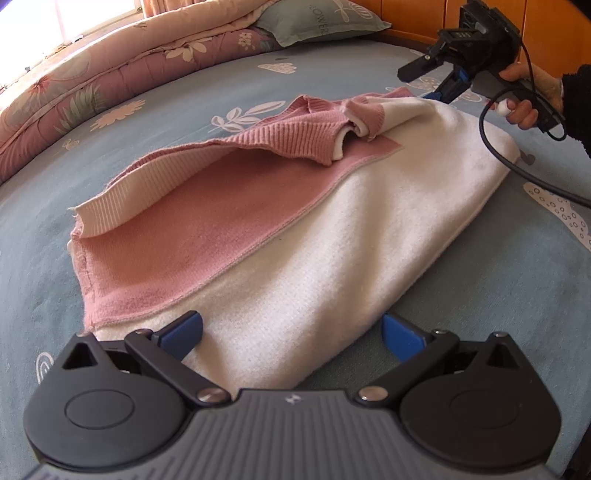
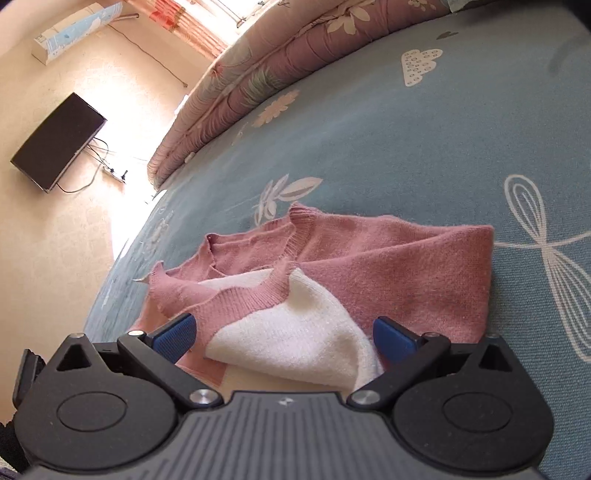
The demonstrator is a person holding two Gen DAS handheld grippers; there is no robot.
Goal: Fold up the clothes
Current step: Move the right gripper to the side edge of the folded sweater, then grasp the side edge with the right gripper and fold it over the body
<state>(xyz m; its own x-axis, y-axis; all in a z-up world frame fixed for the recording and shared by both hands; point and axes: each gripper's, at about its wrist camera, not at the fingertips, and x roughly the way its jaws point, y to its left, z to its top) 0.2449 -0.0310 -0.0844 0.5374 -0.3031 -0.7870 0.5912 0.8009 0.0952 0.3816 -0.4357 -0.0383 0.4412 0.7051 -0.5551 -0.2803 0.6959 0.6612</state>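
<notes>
A pink and white knitted sweater [image 1: 295, 229] lies partly folded on the blue bed sheet [image 1: 184, 96]. My left gripper [image 1: 291, 334] is open over the white near end of it, blue pads wide apart. In the left wrist view the right gripper [image 1: 430, 83] hovers at the sweater's far end, held by a person's hand [image 1: 524, 107]. In the right wrist view the right gripper [image 2: 284, 334] is open above the sweater [image 2: 388, 266], with the pink neckline and a white fold between its fingers, not clamped.
A rolled floral quilt [image 1: 92, 85] and a blue-grey pillow [image 1: 317, 22] lie along the far side of the bed. A black cable [image 1: 517, 162] trails from the right gripper. A wall television [image 2: 59, 142] and an air conditioner [image 2: 74, 33] show in the right wrist view.
</notes>
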